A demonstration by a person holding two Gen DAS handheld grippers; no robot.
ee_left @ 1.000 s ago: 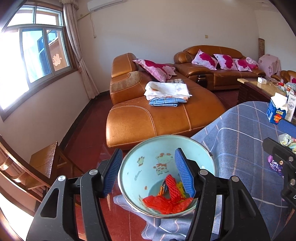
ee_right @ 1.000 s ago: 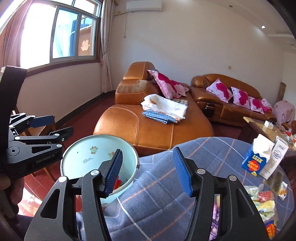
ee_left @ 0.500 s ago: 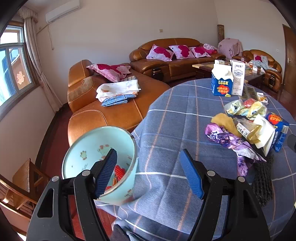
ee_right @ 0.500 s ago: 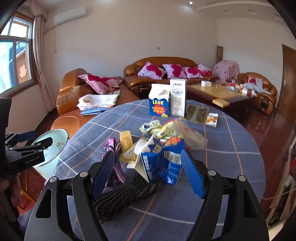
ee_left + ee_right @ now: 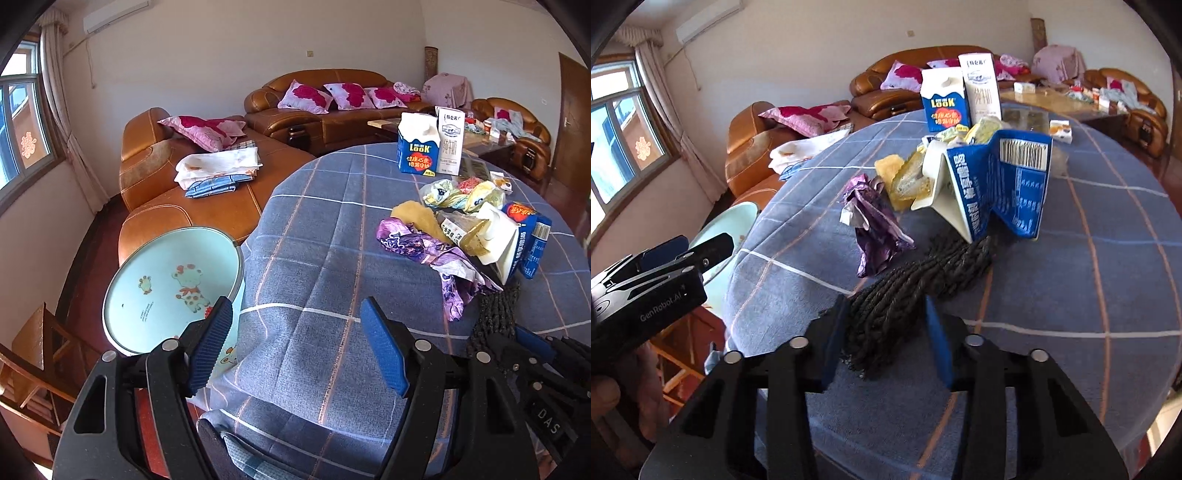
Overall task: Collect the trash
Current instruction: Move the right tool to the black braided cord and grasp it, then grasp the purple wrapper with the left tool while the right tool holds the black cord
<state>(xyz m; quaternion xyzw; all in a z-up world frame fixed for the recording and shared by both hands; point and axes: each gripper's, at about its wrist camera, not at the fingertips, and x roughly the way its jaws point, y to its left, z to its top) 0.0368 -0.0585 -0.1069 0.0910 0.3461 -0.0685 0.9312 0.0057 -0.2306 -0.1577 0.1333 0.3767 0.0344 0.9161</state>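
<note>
A light blue basin [image 5: 166, 280] sits at the left edge of the round table with its blue checked cloth [image 5: 314, 221]. My left gripper [image 5: 295, 314] is open over bare cloth, its left finger beside the basin's rim. Trash lies on the table: a purple wrapper [image 5: 417, 247], a crushed blue carton [image 5: 1004, 192], yellowish scraps and a black foam net [image 5: 916, 273]. My right gripper [image 5: 885, 306] is closing, and its pads press on the near end of the black net. The left gripper [image 5: 683, 254] also shows at the left of the right wrist view.
Two upright cartons [image 5: 419, 147] stand at the table's far side. An orange leather sofa [image 5: 177, 206] with folded cloths lies beyond the basin. A wooden chair [image 5: 37, 350] is low on the left. A coffee table with clutter [image 5: 1063, 99] stands behind.
Both views swung from the basin to the table. My left gripper left the basin and now hangs over the cloth. My right gripper dropped to the black net and its jaws narrowed onto it.
</note>
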